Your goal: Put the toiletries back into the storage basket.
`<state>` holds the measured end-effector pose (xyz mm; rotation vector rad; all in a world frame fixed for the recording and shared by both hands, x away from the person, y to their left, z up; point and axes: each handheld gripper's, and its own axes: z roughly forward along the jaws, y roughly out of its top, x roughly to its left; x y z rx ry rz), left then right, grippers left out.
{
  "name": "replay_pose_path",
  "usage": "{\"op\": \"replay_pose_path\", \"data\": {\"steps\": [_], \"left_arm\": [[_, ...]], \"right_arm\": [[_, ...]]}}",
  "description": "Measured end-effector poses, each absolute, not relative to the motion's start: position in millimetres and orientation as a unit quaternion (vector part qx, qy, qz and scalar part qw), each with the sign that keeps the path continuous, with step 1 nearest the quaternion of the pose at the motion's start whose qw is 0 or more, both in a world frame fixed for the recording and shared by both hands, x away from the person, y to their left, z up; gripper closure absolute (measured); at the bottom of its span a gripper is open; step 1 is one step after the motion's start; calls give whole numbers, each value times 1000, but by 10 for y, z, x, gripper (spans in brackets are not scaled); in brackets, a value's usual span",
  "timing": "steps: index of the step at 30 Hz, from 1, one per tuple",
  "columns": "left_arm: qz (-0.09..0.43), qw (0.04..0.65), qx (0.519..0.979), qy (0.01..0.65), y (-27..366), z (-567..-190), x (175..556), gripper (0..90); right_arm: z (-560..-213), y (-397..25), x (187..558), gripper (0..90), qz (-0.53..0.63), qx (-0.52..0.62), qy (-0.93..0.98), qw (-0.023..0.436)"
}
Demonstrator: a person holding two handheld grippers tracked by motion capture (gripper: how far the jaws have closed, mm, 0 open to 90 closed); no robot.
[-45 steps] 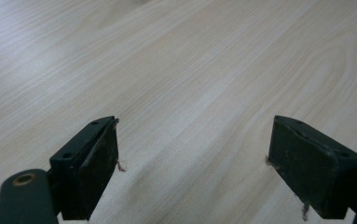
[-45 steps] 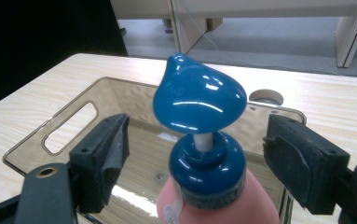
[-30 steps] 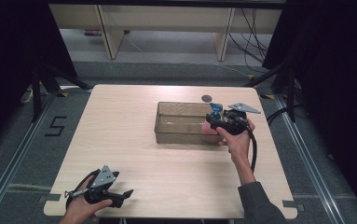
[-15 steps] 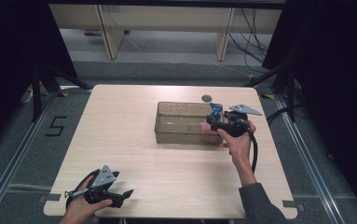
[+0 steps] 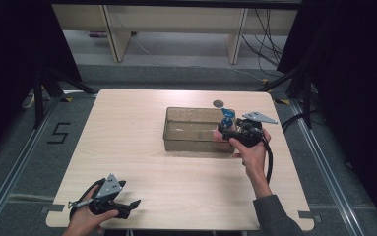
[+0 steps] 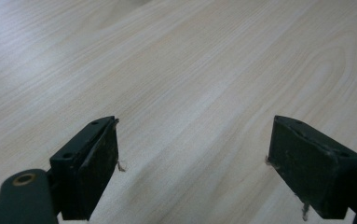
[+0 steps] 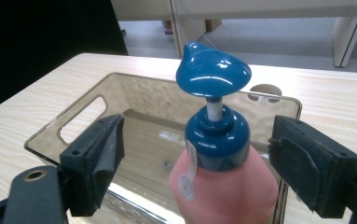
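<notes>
A pink pump bottle [image 7: 223, 186] with a blue pump head [image 5: 227, 116] stands upright at the right end of a clear smoky bin [image 5: 191, 115]. My right gripper [image 5: 224, 130] is open, one jaw on each side of the bottle's shoulder. In the right gripper view there is a gap at the left jaw, and the right jaw is close to the bottle or touching it. The bottle's base is hidden. My left gripper [image 5: 132, 206] rests open near the table's front left edge, and nothing lies between its jaws [image 6: 192, 163].
The bin [image 7: 83, 112] has a handle slot in its far end and looks bare inside. A round cable hole [image 5: 218, 103] sits in the wooden table [image 5: 127, 128] just behind the bin. Shelving legs and cables stand beyond the far edge.
The right gripper and the bottle's blue head have shifted slightly toward the near side of the table. The left gripper has not moved.
</notes>
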<state>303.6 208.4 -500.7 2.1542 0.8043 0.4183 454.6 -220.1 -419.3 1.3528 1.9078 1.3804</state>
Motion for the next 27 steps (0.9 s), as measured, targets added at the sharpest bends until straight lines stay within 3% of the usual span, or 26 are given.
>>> {"op": "replay_pose_path", "data": {"steps": [27], "left_arm": [[164,391,848,318,2079,-5005,3033,154]], "right_arm": [[-4206,-2177,4398,192,493,485,692,208]]}}
